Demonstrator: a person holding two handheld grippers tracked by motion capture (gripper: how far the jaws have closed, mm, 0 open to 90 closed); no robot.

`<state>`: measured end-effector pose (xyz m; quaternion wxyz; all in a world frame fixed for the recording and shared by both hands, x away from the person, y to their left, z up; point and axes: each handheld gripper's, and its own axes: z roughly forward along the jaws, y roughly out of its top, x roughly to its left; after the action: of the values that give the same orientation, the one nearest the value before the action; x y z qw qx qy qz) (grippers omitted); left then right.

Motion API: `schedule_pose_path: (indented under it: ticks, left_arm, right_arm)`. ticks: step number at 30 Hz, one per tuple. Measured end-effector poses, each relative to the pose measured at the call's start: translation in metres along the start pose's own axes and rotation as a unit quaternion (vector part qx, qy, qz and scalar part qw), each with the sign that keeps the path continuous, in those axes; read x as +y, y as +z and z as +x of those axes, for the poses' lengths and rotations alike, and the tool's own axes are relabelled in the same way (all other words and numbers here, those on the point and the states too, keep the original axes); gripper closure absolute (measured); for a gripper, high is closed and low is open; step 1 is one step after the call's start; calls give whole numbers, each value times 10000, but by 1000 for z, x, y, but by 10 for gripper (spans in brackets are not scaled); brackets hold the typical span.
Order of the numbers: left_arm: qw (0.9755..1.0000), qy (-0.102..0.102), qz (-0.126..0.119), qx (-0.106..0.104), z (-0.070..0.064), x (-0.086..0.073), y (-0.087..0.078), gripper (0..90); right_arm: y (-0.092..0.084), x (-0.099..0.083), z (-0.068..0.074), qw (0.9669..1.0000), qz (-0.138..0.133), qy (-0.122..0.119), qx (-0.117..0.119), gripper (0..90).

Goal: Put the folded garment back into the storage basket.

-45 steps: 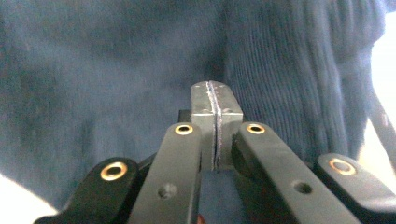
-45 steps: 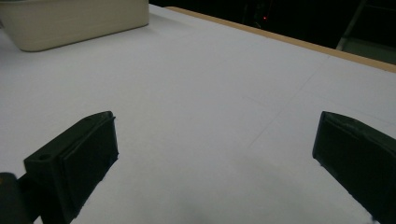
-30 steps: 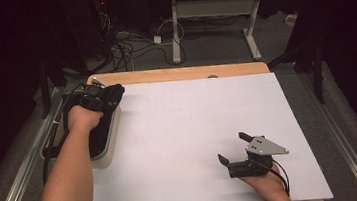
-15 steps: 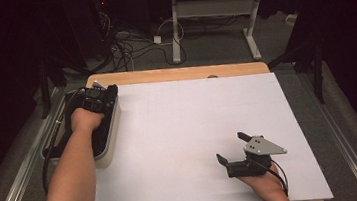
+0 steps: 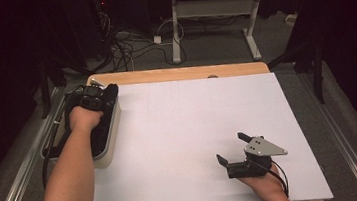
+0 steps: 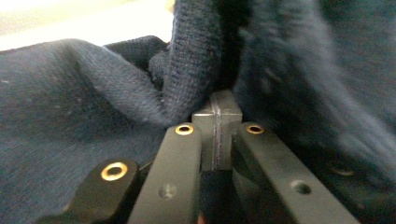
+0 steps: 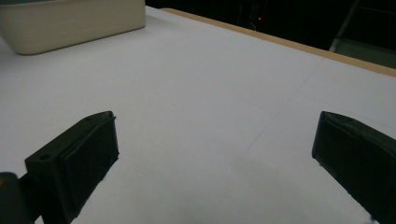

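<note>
A cream bin (image 5: 113,130) stands at the left edge of the white sheet (image 5: 193,119), and a dark blue knit cloth (image 5: 100,135) lies inside it. My left gripper (image 5: 96,96) reaches into the far end of the bin. In the left gripper view its jaws (image 6: 217,100) are pressed together, and a fold of the cloth (image 6: 191,70) rises straight from their tips. My right gripper (image 5: 231,148) rests low over the sheet near the front right. It is open (image 7: 215,149) with nothing between its pads, and it looks across the sheet toward the bin (image 7: 70,18).
The sheet covers a wooden table whose bare edge (image 5: 178,74) shows at the back. Beyond it are dark floor, cables (image 5: 126,50) and a desk frame (image 5: 207,12). Metal rails (image 5: 341,138) run along both sides of the table.
The left hand has shifted slightly toward the far end of the bin. The right gripper has stayed where it was.
</note>
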<state>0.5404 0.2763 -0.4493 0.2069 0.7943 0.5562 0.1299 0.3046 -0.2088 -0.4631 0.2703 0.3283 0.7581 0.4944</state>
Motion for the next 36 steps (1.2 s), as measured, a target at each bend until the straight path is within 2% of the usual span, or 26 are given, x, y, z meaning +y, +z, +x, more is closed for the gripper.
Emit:
schedule_pose_path:
  ticks: [3,8,14,17,18,19,20,23,26,30,35,36]
  left_arm:
    - [10000,77,21,27,0,2,5,877]
    - [10000,21,31,0,1,0,2,876]
    - [9999,-83,-31,-50,3,-10,-18,873]
    - [9999,14,-135,-29,2,-17,-37,874]
    - [9998,28,-168,37,5,-22,-47,875]
    - [9998,28,-168,37,5,-22,-47,875]
    - [9998,26,-137,146,8,-25,-52,875]
    - [9991,-161,-118,380,22,-34,-62,875]
    - [9972,-333,-37,668,36,-39,-64,875]
    - [9949,-558,-10,845,50,-39,-58,875]
    - [9926,-728,41,966,60,-29,-39,875]
    - [9918,-727,118,1040,61,-27,-34,874]
  right_arm:
    - [2,0,0,10000,44,15,-5,11]
    - [4,1,1,10000,49,-8,-1,12]
    - [1,1,3,10000,29,-45,5,12]
    - [0,0,2,10000,14,-33,17,12]
    - [0,0,2,10000,10,-52,22,13]
    - [0,0,2,10000,7,-54,24,13]
    - [0,0,2,10000,7,-54,24,13]
    - [-1,1,3,10000,-13,-52,34,13]
    - [-1,1,3,10000,-12,-46,36,14]
    - [-1,1,2,10000,-14,-31,27,14]
    - [1,1,4,10000,16,-17,37,14]
    - [1,1,4,10000,21,-9,38,14]
